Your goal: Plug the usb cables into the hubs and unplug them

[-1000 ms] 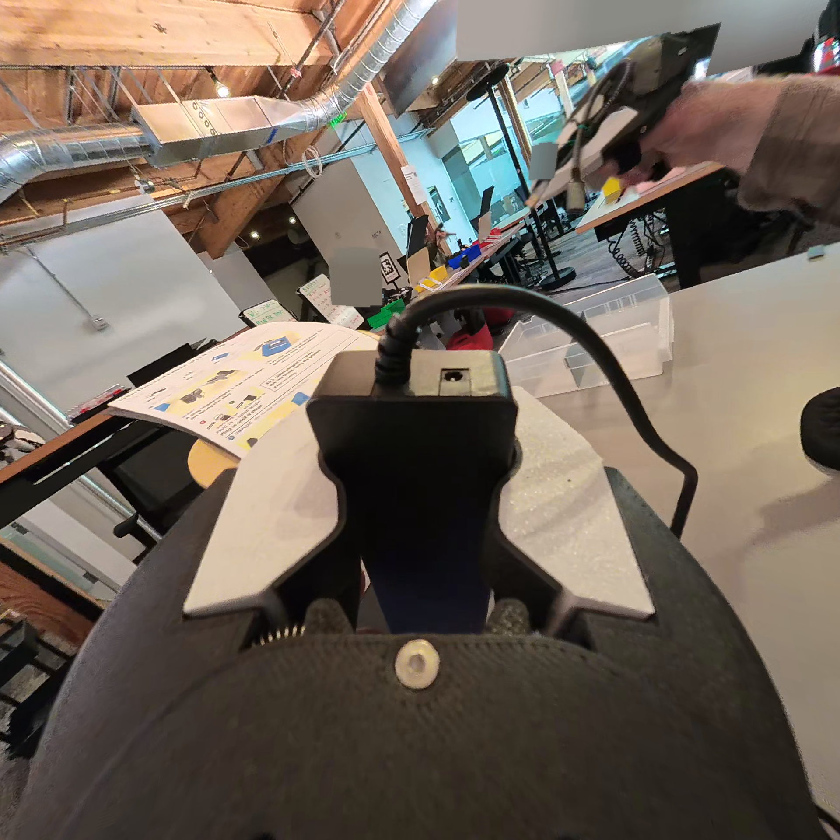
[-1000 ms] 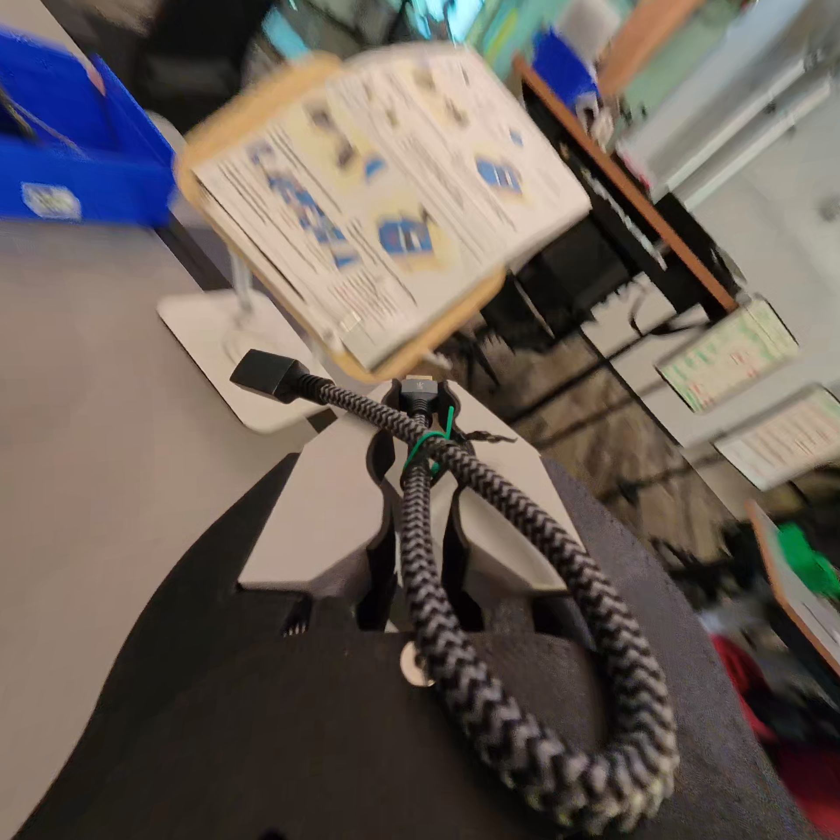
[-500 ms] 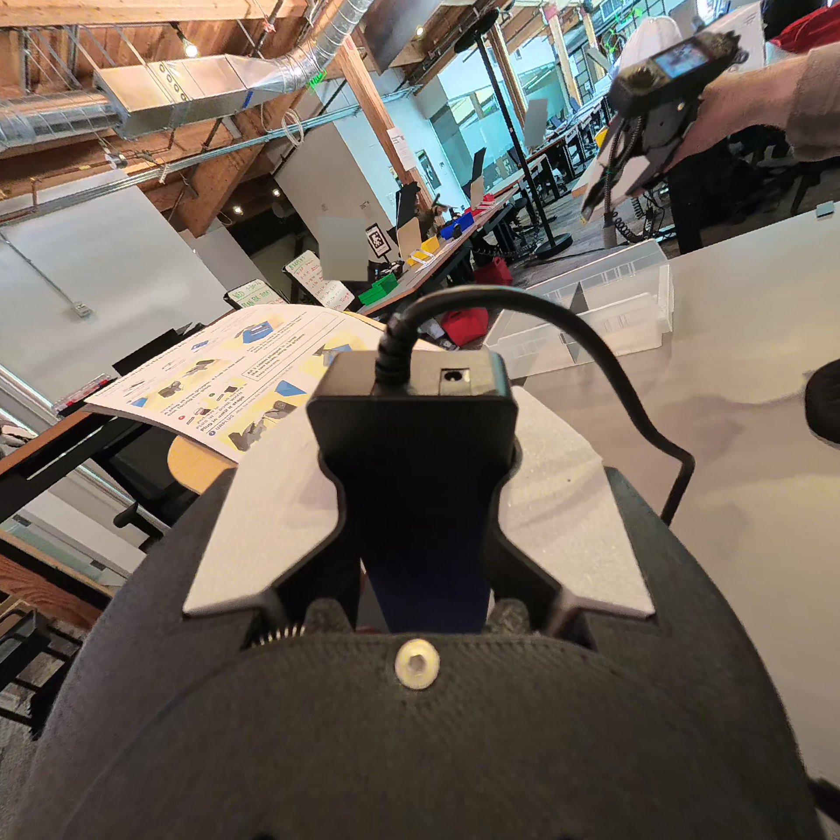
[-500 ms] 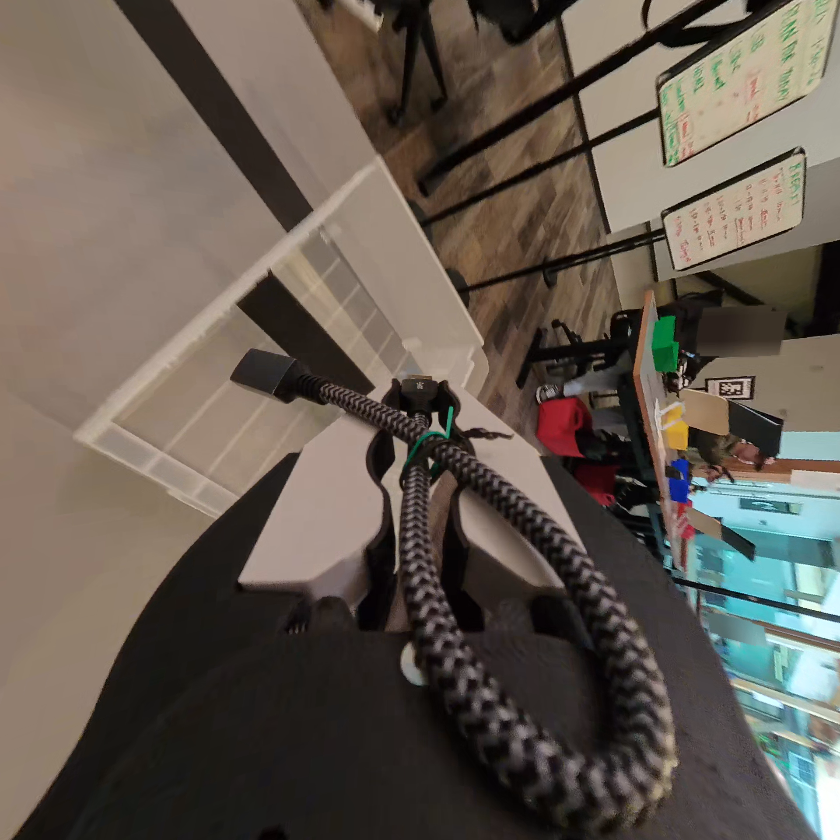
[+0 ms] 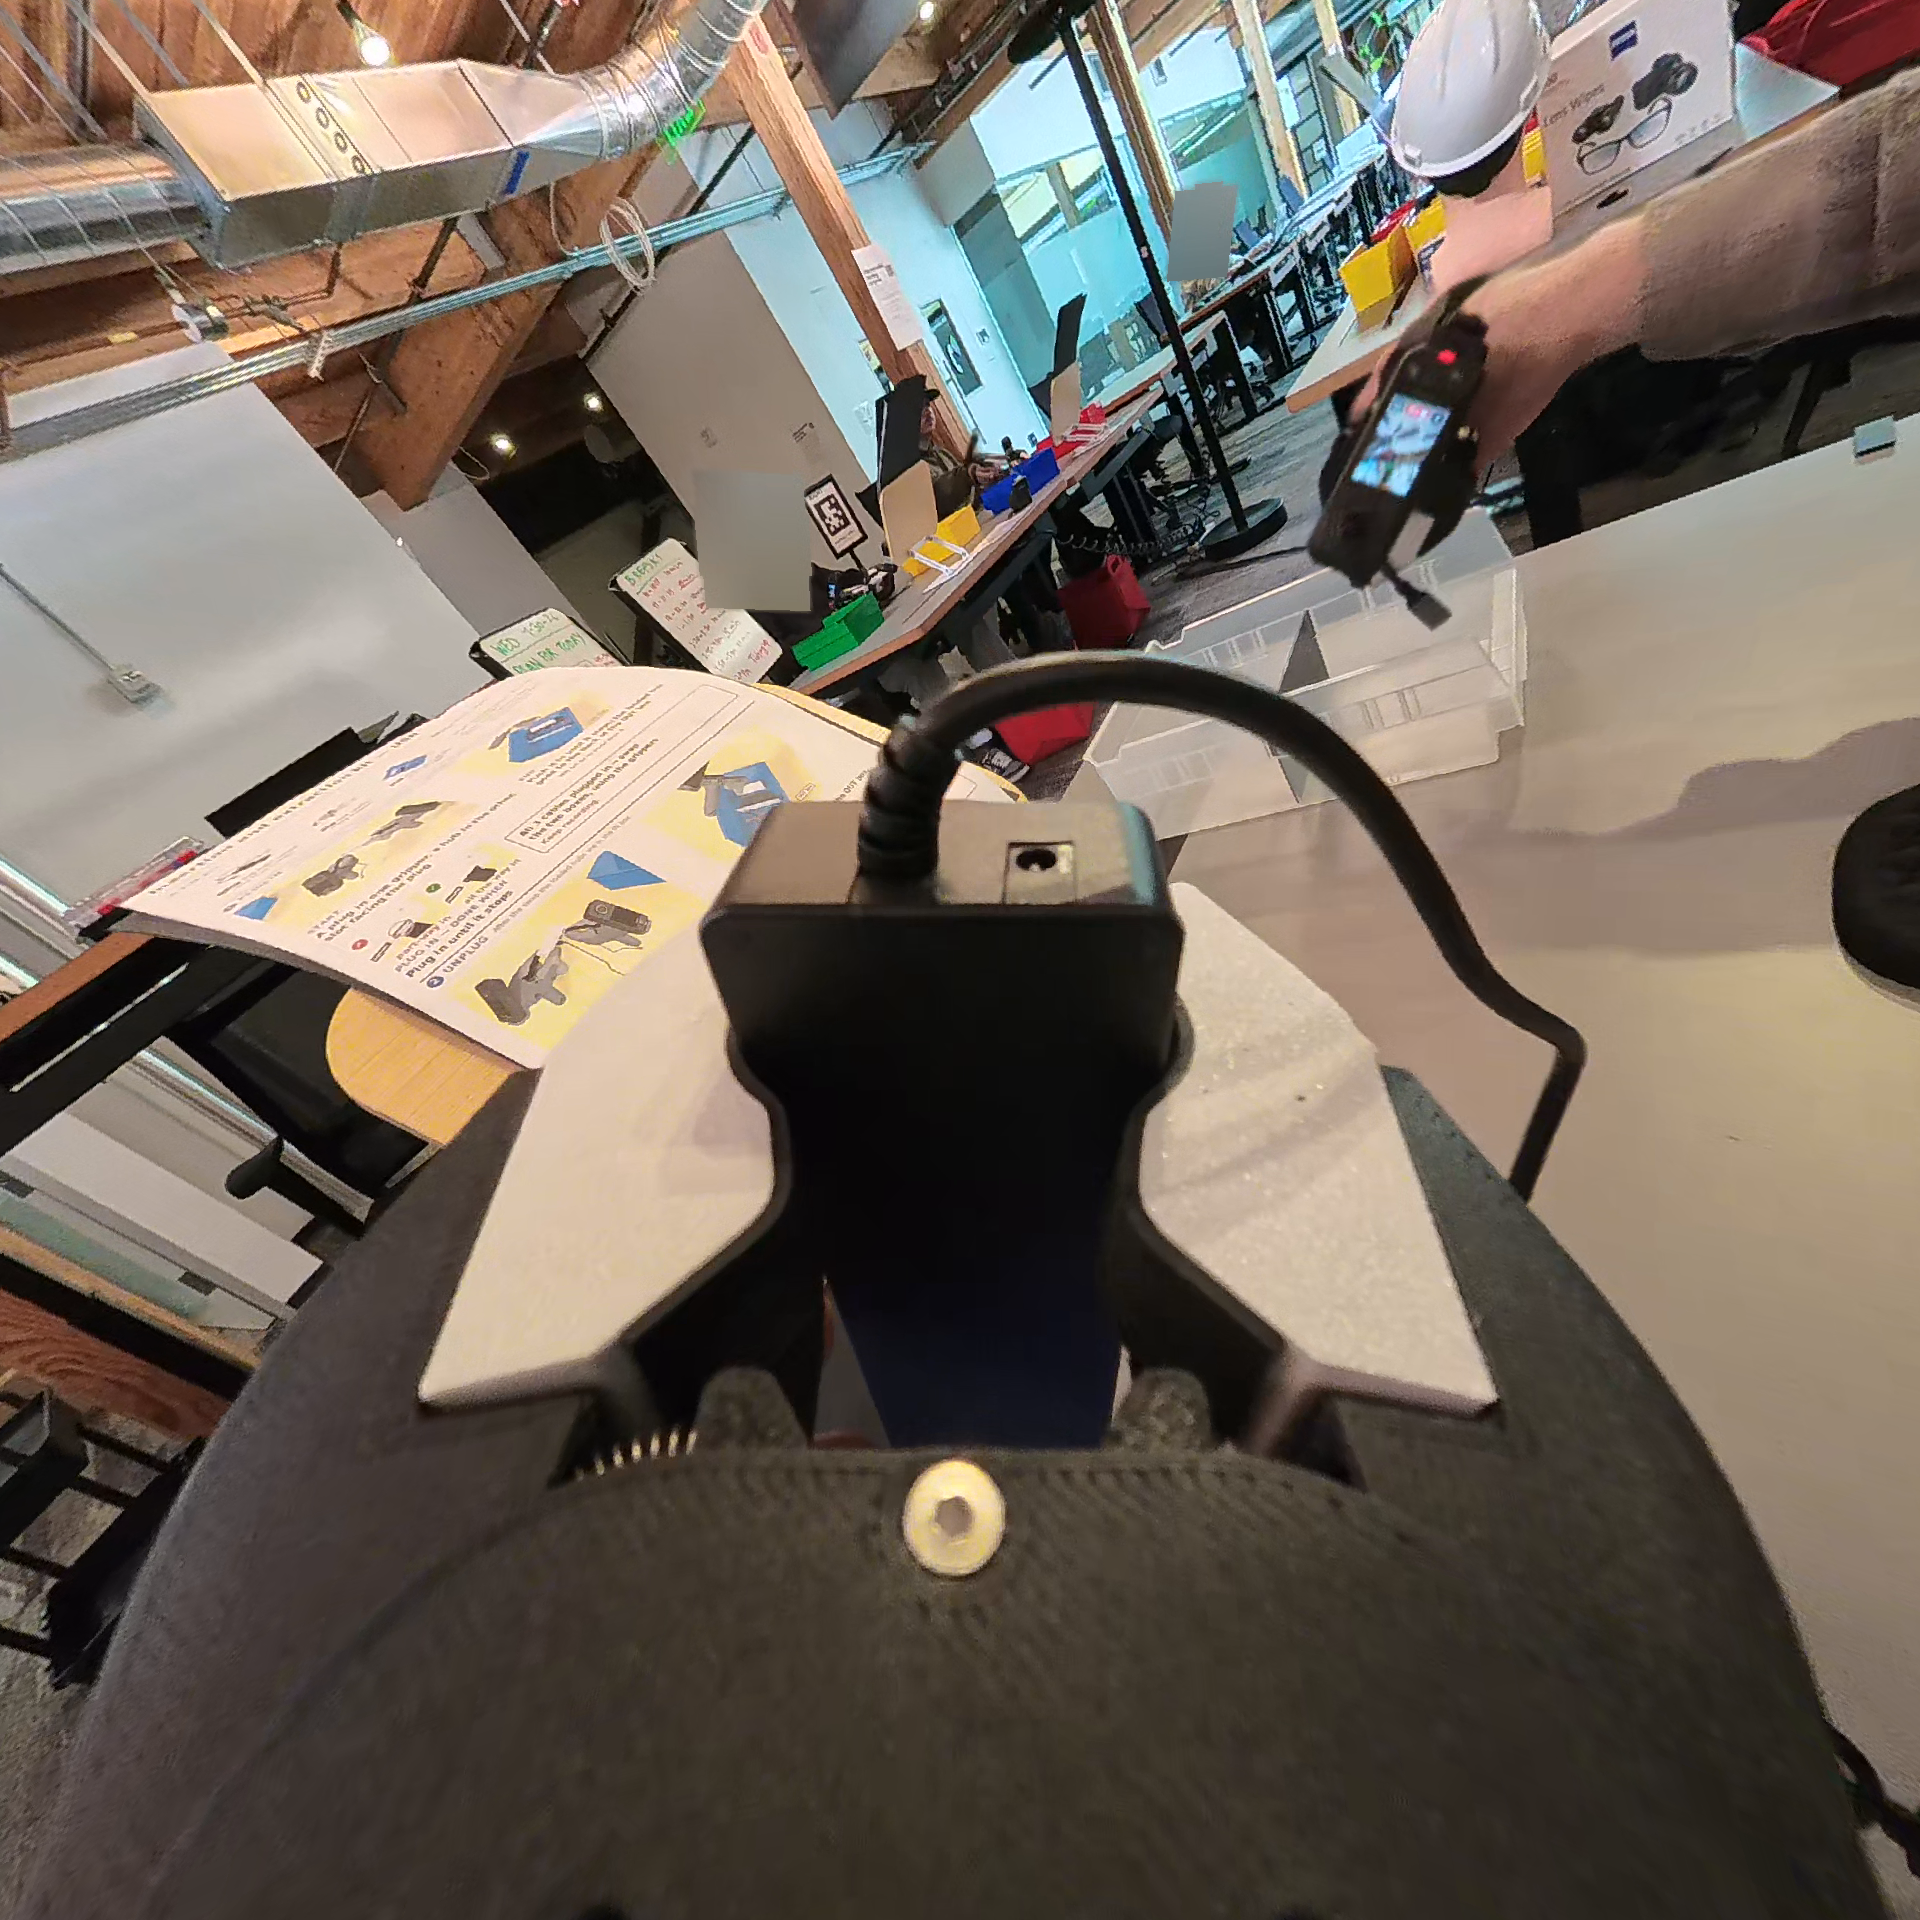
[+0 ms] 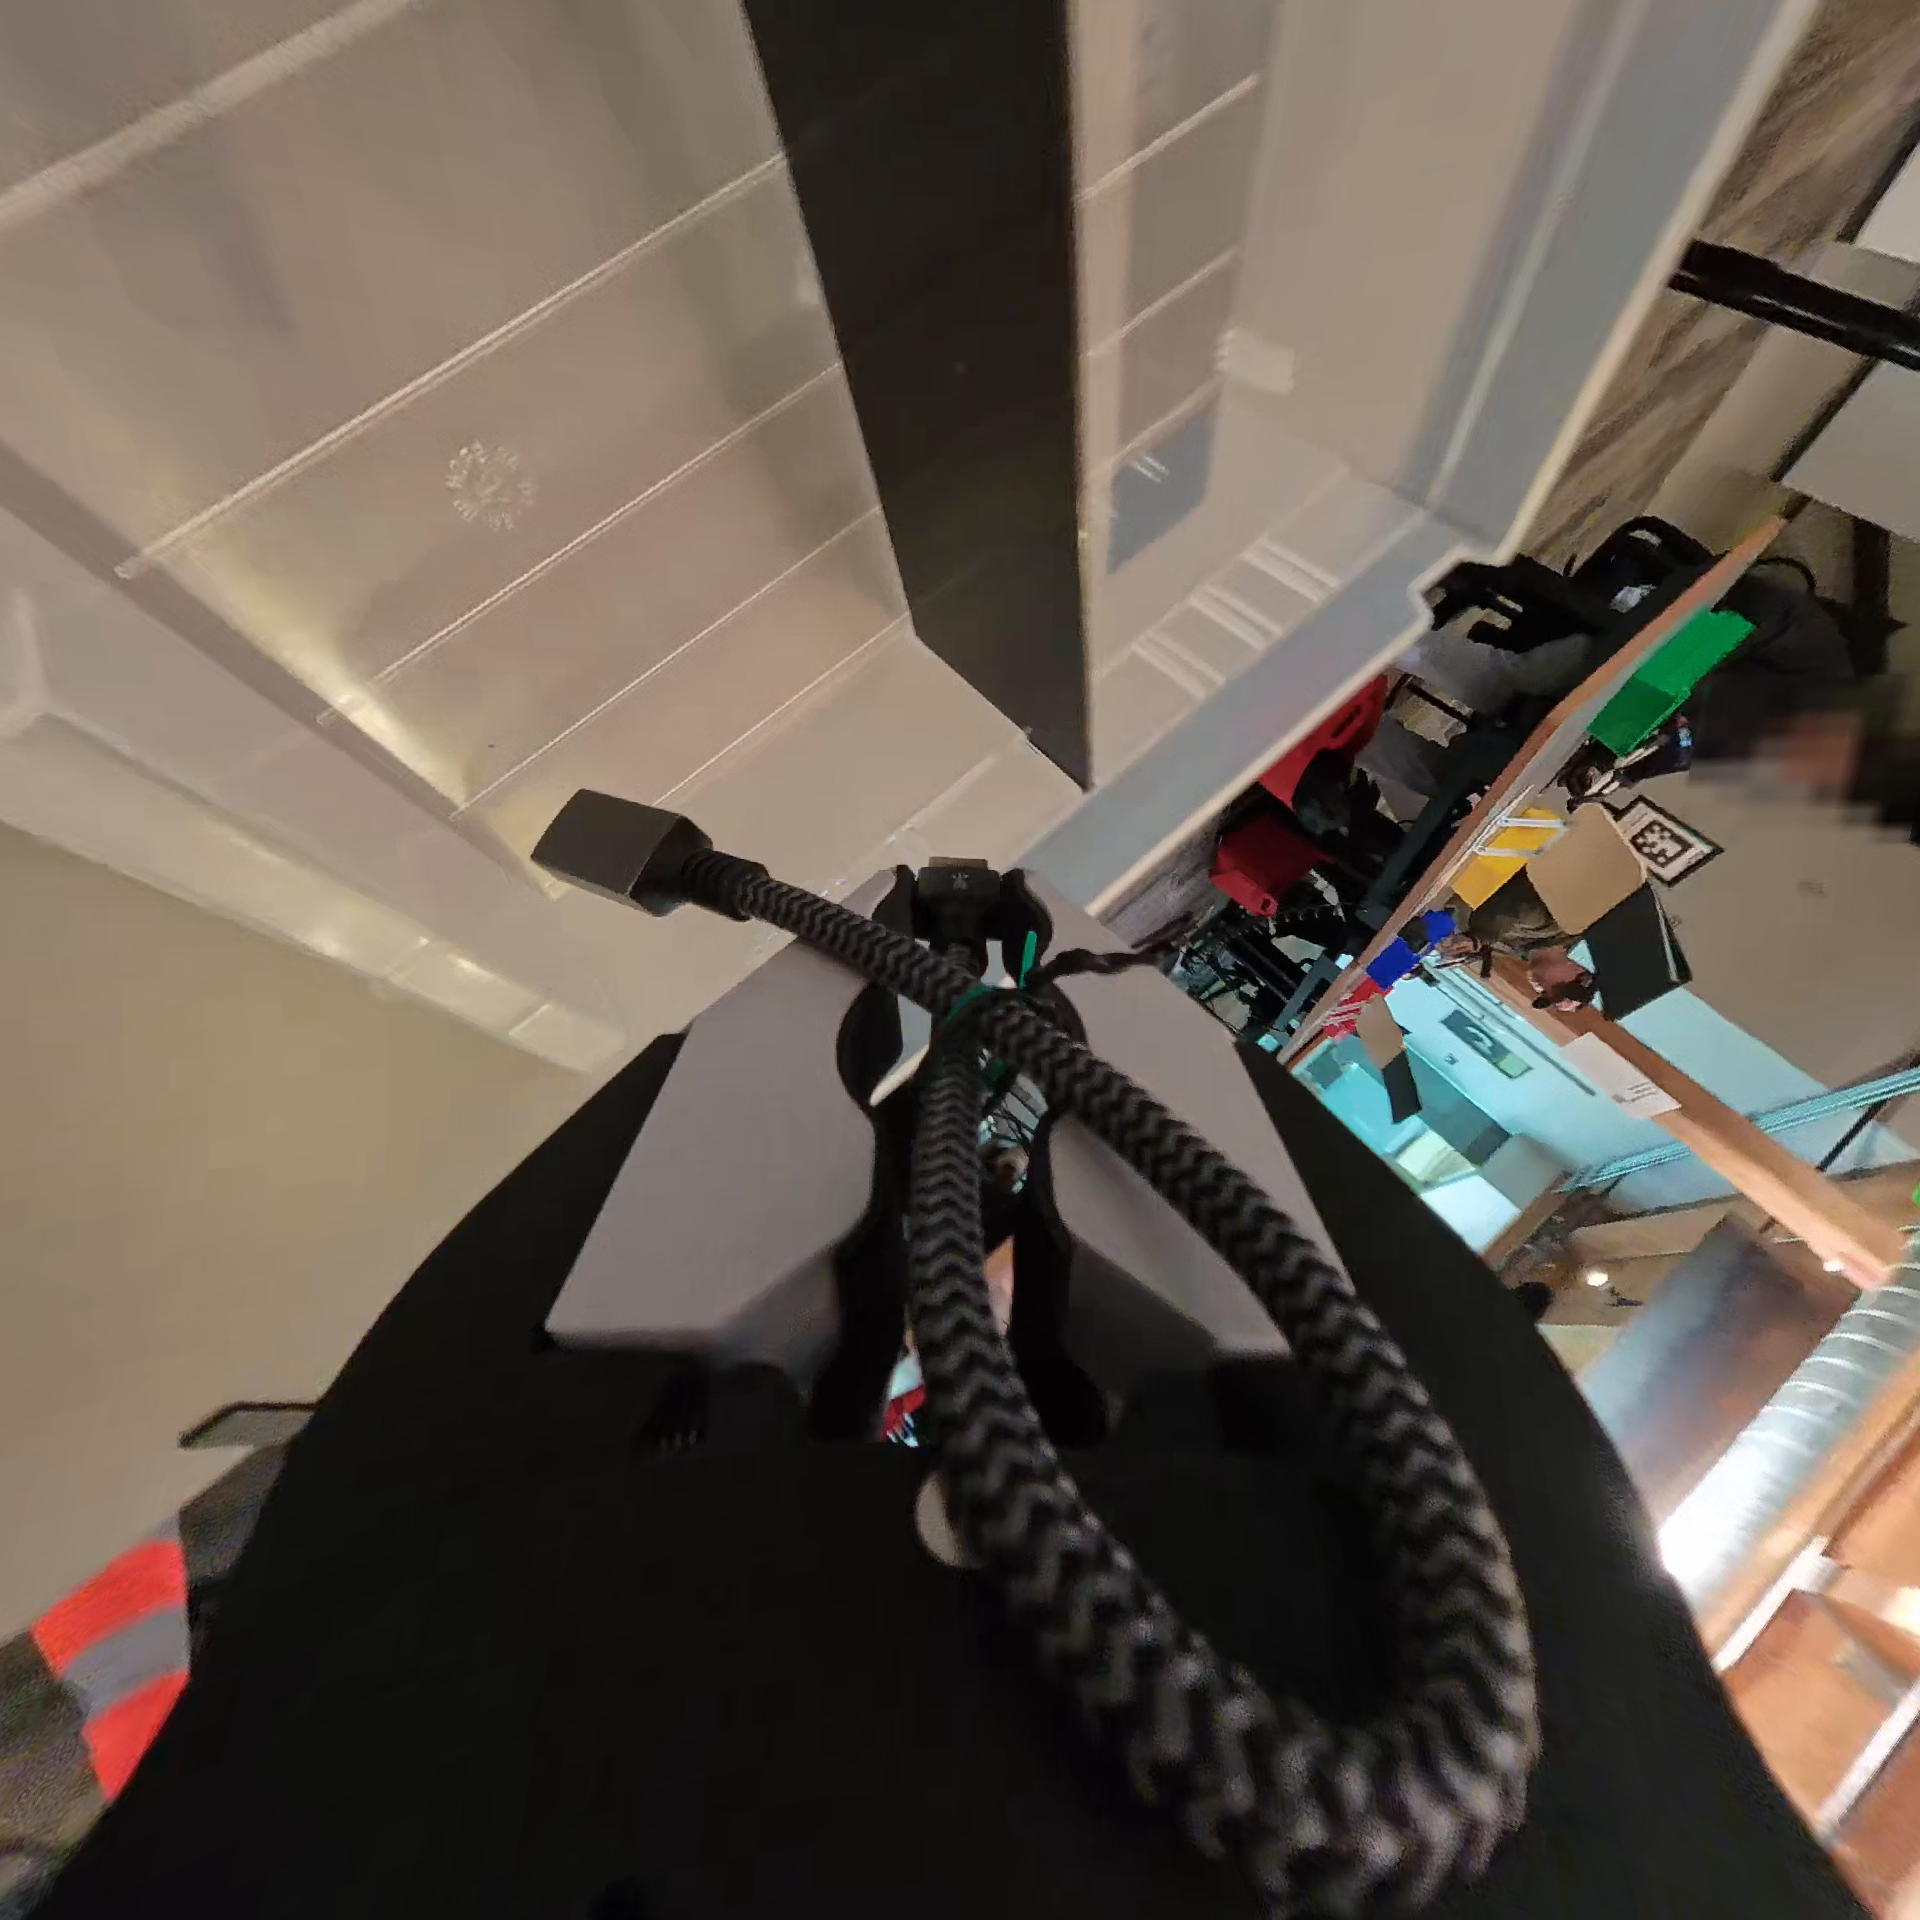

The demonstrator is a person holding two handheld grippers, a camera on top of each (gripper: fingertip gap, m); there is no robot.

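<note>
step: looks like unplugged cable heading for the clear bin [image 6: 644, 582] | your left gripper [image 5: 951, 997] clamps the black hub [image 5: 951, 1039], right gripper [image 6: 961, 935] pinches the braided usb cable [image 6: 1143, 1195] | next: probably drop it in the bin just ahead

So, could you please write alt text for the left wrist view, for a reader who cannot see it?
The left tongs are shut on a black hub whose cable loops down to the grey table. Beyond, the right tongs hang over a clear bin, with an instruction sheet at left.
</note>
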